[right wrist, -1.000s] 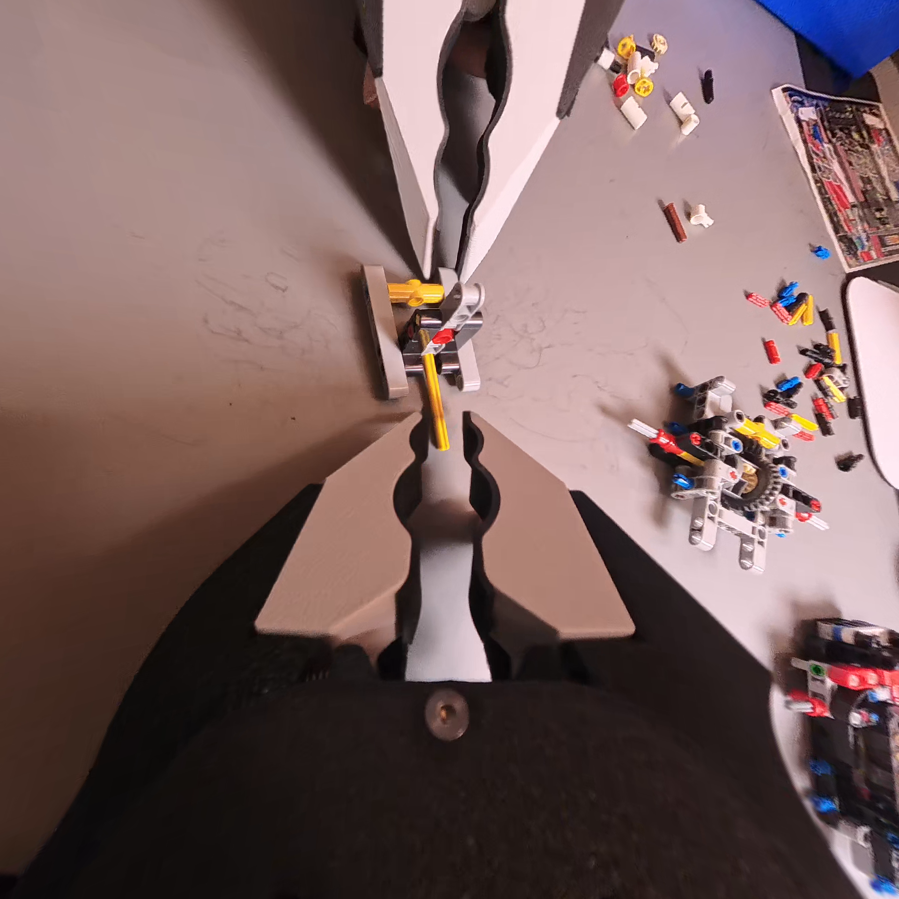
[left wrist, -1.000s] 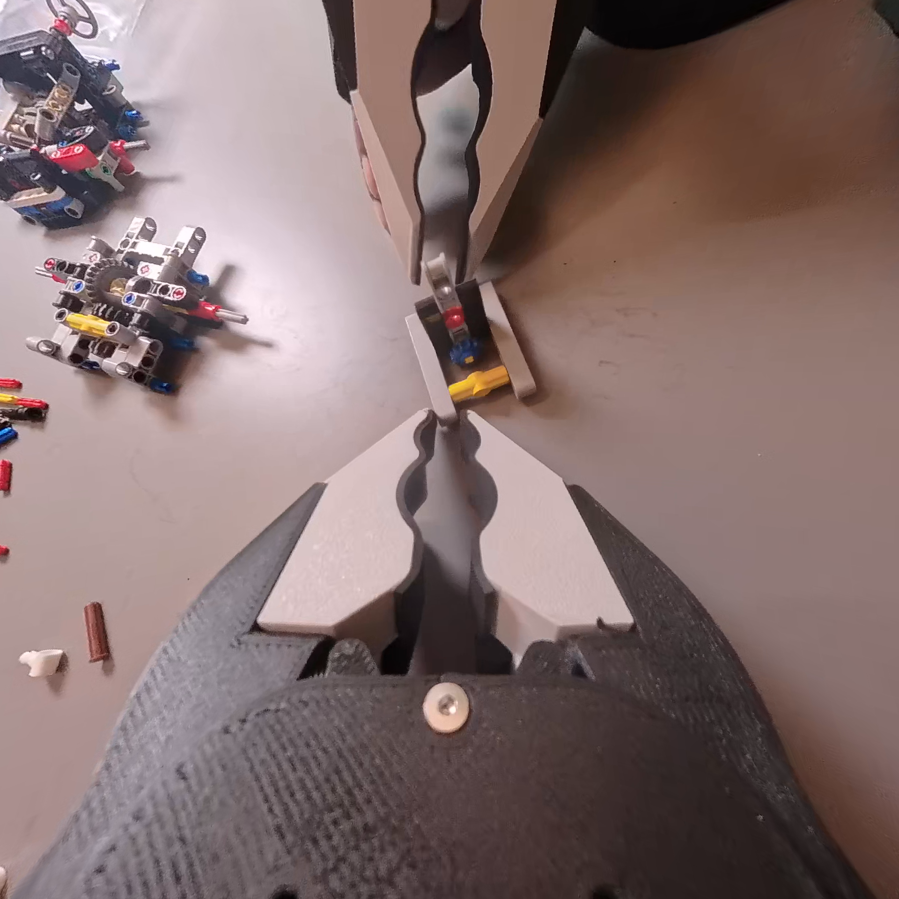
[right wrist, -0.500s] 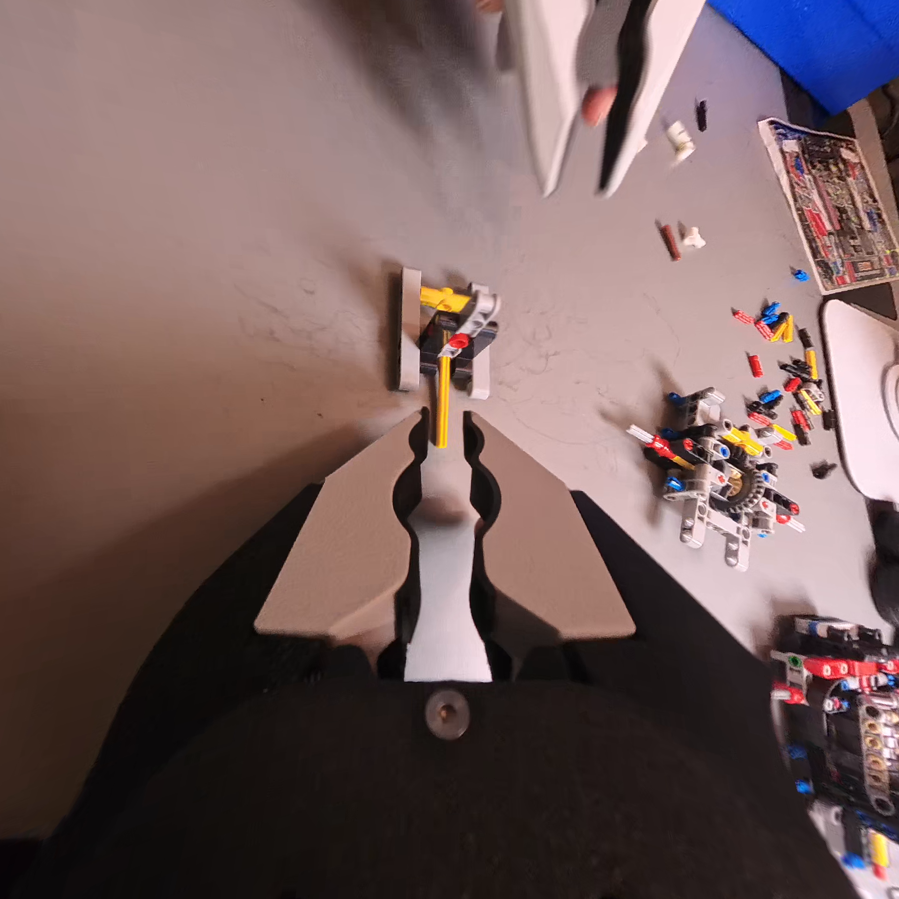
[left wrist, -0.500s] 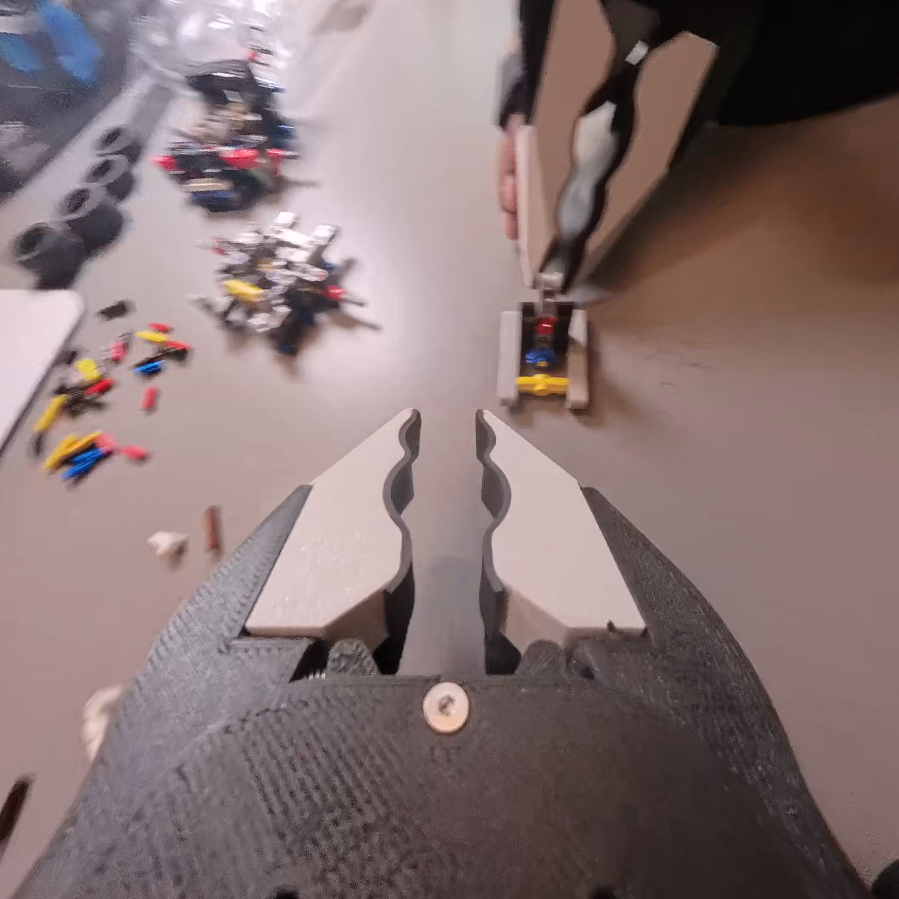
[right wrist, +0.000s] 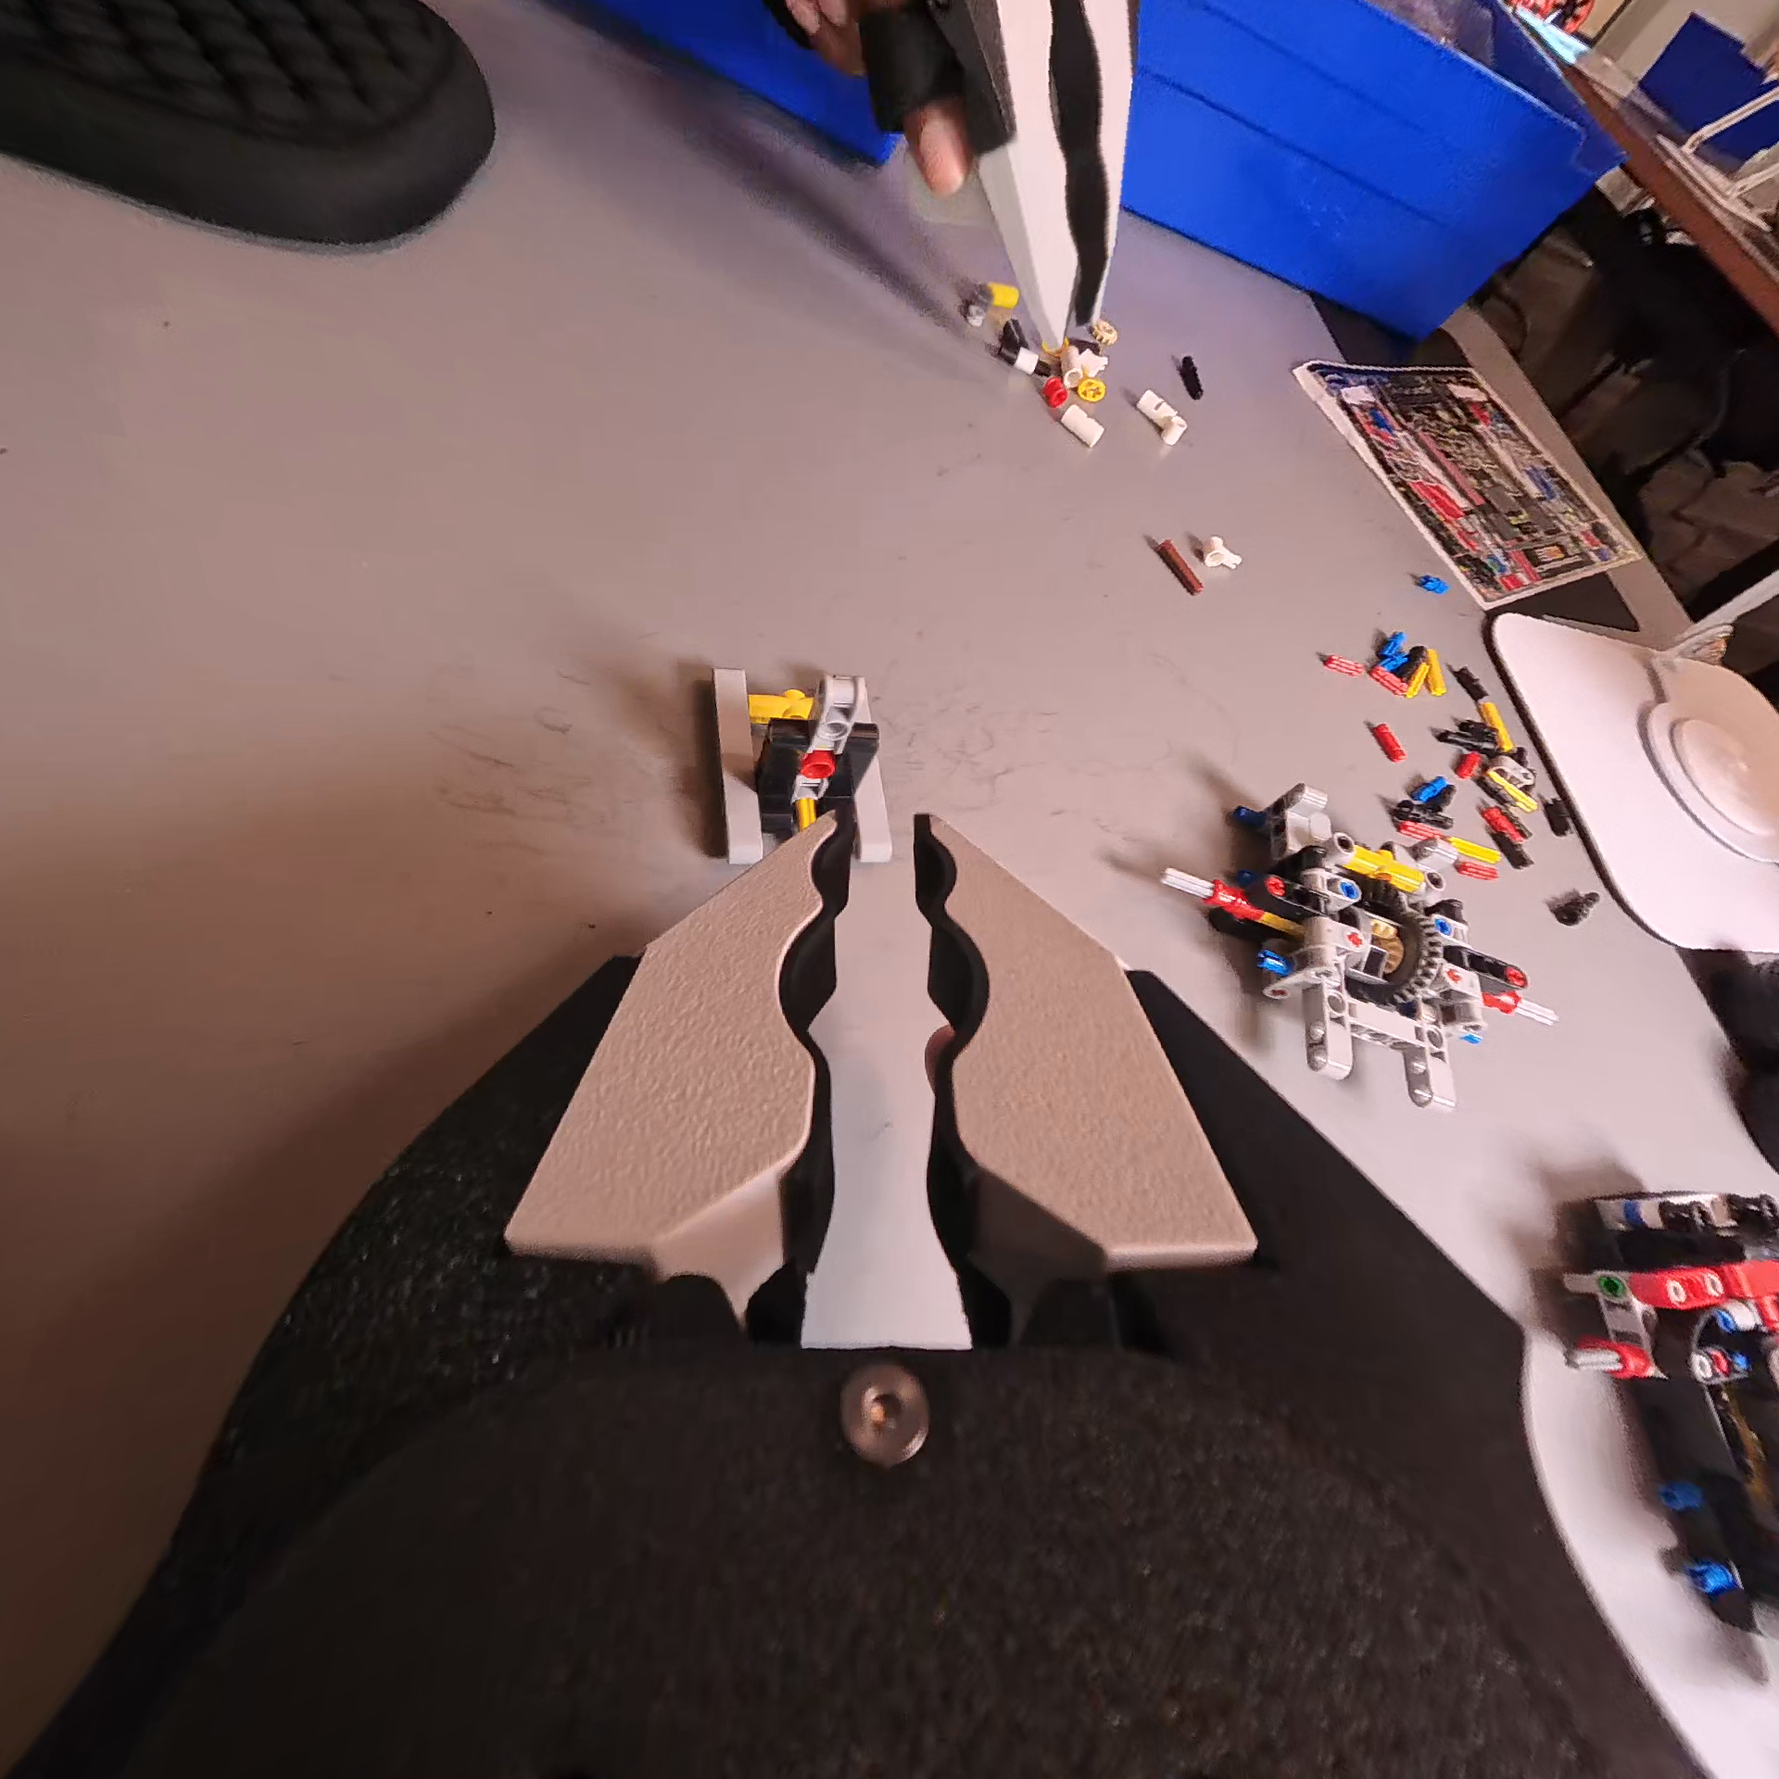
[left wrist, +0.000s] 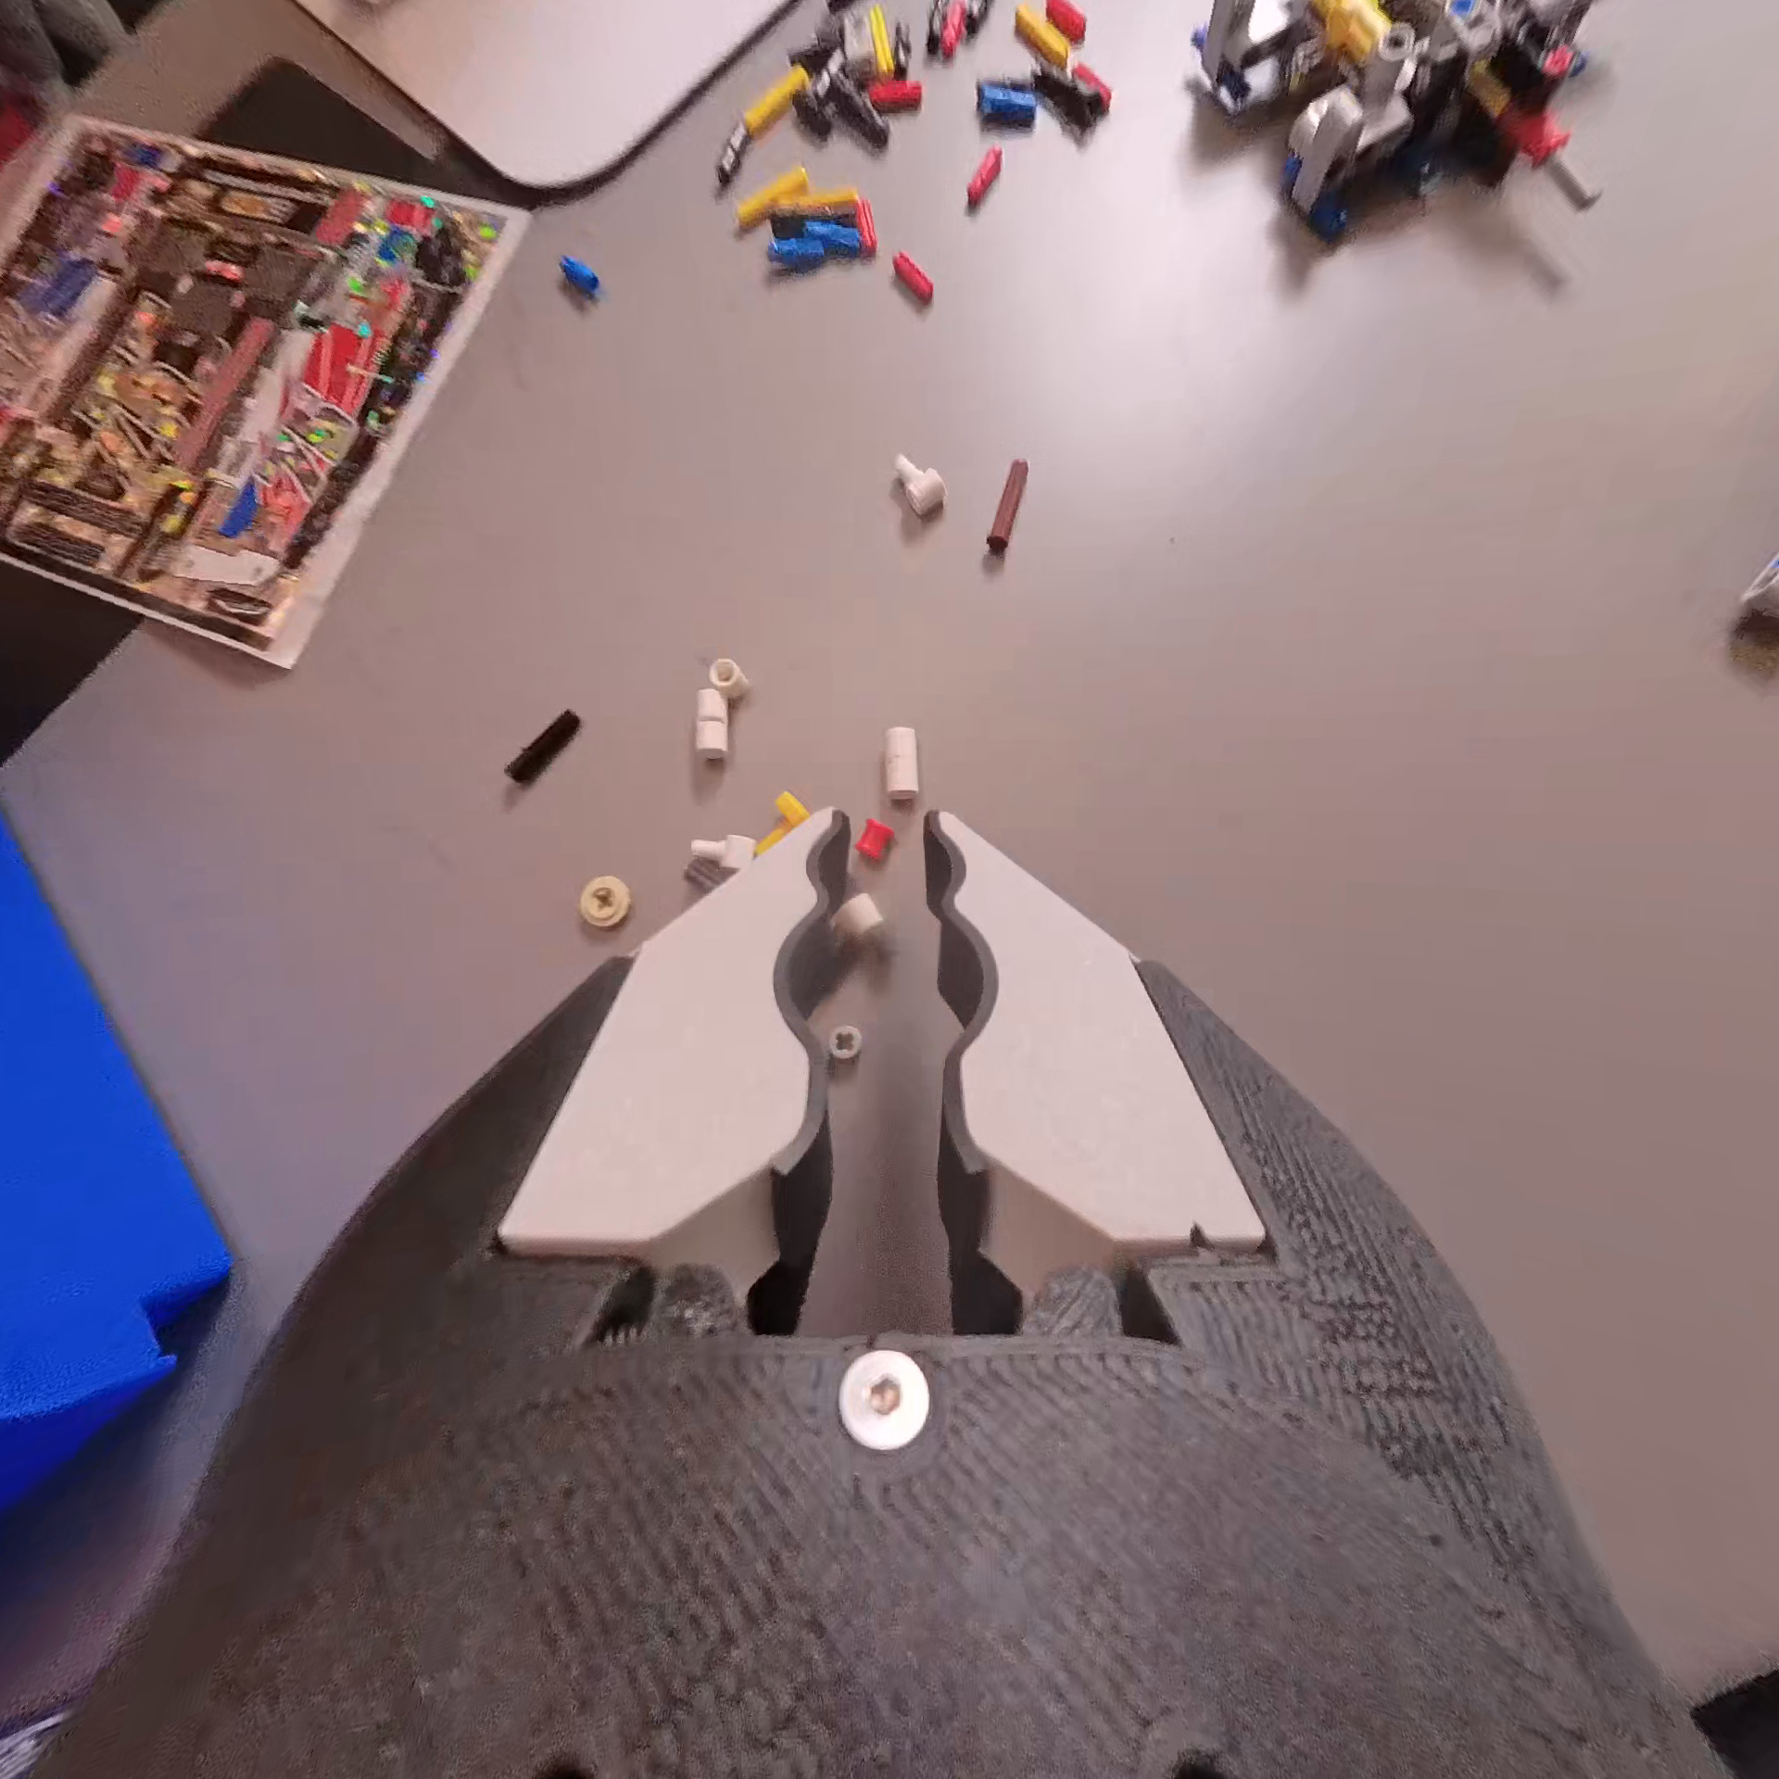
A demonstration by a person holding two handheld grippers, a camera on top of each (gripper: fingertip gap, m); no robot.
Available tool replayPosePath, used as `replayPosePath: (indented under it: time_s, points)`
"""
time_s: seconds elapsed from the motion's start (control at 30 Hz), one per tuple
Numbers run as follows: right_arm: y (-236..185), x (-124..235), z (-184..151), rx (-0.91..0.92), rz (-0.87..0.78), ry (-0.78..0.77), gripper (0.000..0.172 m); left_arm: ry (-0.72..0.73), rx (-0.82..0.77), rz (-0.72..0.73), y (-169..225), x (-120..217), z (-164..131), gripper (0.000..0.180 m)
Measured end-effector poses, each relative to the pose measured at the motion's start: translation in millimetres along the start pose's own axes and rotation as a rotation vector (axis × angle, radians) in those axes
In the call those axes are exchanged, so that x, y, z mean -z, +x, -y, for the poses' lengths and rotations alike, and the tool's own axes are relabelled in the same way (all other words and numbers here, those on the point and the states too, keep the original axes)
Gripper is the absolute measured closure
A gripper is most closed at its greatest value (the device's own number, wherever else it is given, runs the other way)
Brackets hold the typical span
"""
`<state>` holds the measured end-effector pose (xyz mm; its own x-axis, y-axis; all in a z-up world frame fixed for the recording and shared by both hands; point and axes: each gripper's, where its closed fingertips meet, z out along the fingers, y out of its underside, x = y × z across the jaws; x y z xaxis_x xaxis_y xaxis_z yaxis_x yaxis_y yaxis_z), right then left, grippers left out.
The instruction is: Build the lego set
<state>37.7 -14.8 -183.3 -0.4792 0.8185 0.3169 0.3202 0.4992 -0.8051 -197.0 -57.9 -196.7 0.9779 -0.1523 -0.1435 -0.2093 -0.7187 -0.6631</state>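
Observation:
My left gripper is open and empty, low over a scatter of small loose pieces. A red bush lies on the table between its fingertips, untouched. A white bush and a grey round piece lie farther back between the fingers, and a white tube lies just ahead. The left gripper also shows far off in the right wrist view. My right gripper is open and empty. A small grey, black and yellow brick assembly stands just ahead and left of its left fingertip.
A printed sheet lies at the left table edge and a blue bin beside it. Coloured pins and a geared sub-assembly lie on the table. A larger model, a white pad and blue bins are around. Spacing between my two grippers at the tips: around 25 cm.
My left gripper opened, left the small assembly and swung away to the scatter of loose pieces. My right gripper drew back, so the yellow axle no longer lies between its tips.

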Motion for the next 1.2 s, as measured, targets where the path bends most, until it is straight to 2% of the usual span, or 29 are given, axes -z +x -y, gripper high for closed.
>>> replayPosePath:
  time_s: [0.03,0.27,0.43,0.6,0.73,0.87,1.07,1.2]
  points:
    - [-0.5,0.2,0.0,0.001,0.002,0.000,0.161,-0.018,-0.002,-0.003,0.0,-4.2,-2.3,0.165]
    - [0.2,2.3,0.7,-0.002,0.003,0.009,0.161,-0.104,-0.044,0.005,-5.0,-18.3,-15.1,0.164]
    - [-1.0,1.7,-0.6,0.006,0.006,0.003,0.161,-0.100,-0.060,-0.006,-3.1,-20.0,-15.3,0.174]
    - [2.3,2.0,-0.9,0.001,-0.009,0.007,0.162,-0.068,-0.075,-0.025,4.6,-16.7,-7.4,0.175]
    - [6.6,2.6,0.8,-0.007,-0.030,0.023,0.162,0.054,-0.079,-0.105,32.6,-6.1,23.6,0.175]
    - [6.3,0.7,-0.5,-0.011,-0.030,0.021,0.162,0.156,-0.121,-0.220,80.6,-1.1,53.1,0.175]
    - [-3.9,-4.9,-7.8,-0.004,0.015,-0.041,0.158,0.145,-0.203,-0.367,139.8,-5.8,57.3,0.175]
    - [-11.5,-11.4,-19.1,0.020,0.085,-0.145,0.157,0.141,-0.230,-0.403,156.4,-10.1,56.2,0.175]
